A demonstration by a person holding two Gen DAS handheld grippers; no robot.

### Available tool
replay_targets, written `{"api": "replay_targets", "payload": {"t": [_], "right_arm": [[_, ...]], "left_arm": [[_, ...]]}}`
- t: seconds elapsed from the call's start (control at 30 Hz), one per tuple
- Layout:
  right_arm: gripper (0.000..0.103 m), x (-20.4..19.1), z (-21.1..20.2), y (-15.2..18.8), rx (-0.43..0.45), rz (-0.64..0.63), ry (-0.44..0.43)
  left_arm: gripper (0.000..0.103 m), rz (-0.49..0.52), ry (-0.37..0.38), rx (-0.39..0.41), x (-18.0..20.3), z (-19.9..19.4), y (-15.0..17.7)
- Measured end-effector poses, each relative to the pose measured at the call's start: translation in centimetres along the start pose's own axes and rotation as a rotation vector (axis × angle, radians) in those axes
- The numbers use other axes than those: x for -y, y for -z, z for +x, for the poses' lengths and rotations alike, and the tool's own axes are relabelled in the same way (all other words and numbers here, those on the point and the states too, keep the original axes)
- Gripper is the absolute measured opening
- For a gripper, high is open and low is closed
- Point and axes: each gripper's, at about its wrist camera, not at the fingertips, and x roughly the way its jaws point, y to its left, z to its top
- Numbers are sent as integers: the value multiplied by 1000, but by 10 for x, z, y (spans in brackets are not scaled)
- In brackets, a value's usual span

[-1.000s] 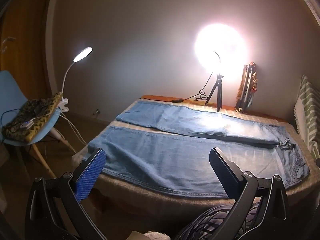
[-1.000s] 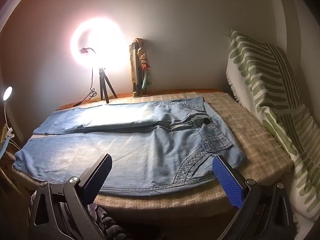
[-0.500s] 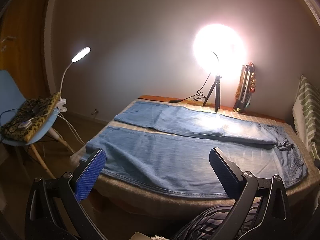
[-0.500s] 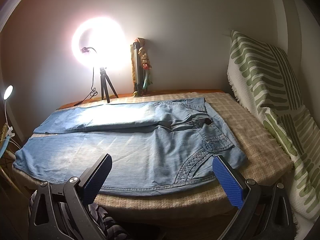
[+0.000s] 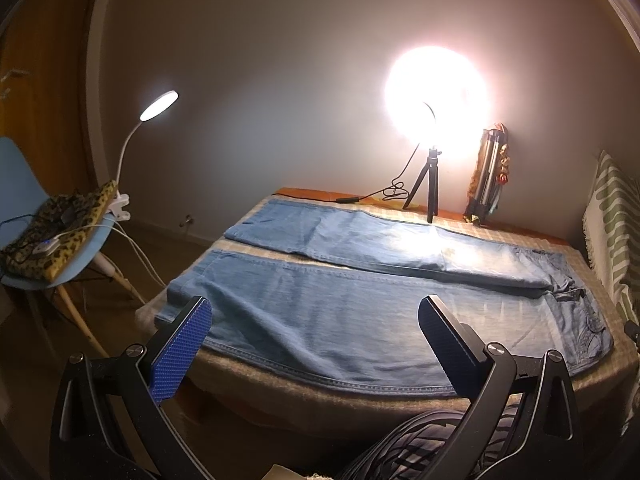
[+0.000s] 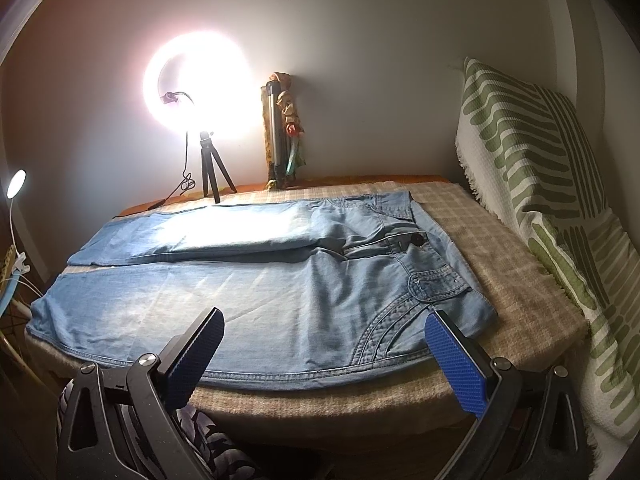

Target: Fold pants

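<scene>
- Left wrist view: the left gripper (image 5: 316, 336) hangs in front of the near edge of the bed (image 5: 360, 396), jaws spread wide and grasping nothing, its blue-padded fingers (image 5: 180, 354) clear of the cloth.
- Left wrist view: the pants (image 5: 340, 312), light blue denim, lie flat and unfolded on the checked bed cover, the two legs side by side with a narrow strip of cover between them; the hems point left and the waist lies at the right end.
- Left wrist view: a ring light (image 5: 436, 88) on a small tripod stands at the far edge of the bed against the wall, with a folded tripod (image 5: 490, 172) leaning just beside it.
- Left wrist view: left of the bed, a blue chair (image 5: 24, 200) carries a leopard-print cushion (image 5: 60, 228), and a clip-on lamp (image 5: 158, 106) rises from it.
- Right wrist view: the right gripper (image 6: 324, 352) sits before the bed's near edge by the waist end, jaws released and wide apart, touching nothing.
- Right wrist view: the pants (image 6: 260, 292) show their waistband, button and stitched pocket to the right, legs running left.
- Right wrist view: a green-striped blanket (image 6: 540, 184) hangs along the right side of the bed.
</scene>
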Motion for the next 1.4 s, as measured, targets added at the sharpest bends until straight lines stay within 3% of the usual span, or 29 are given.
{"api": "replay_targets", "payload": {"t": [1.4], "right_arm": [[102, 1, 1, 4, -7, 4, -2]], "left_arm": [[103, 5, 2, 1, 6, -1, 3]]}}
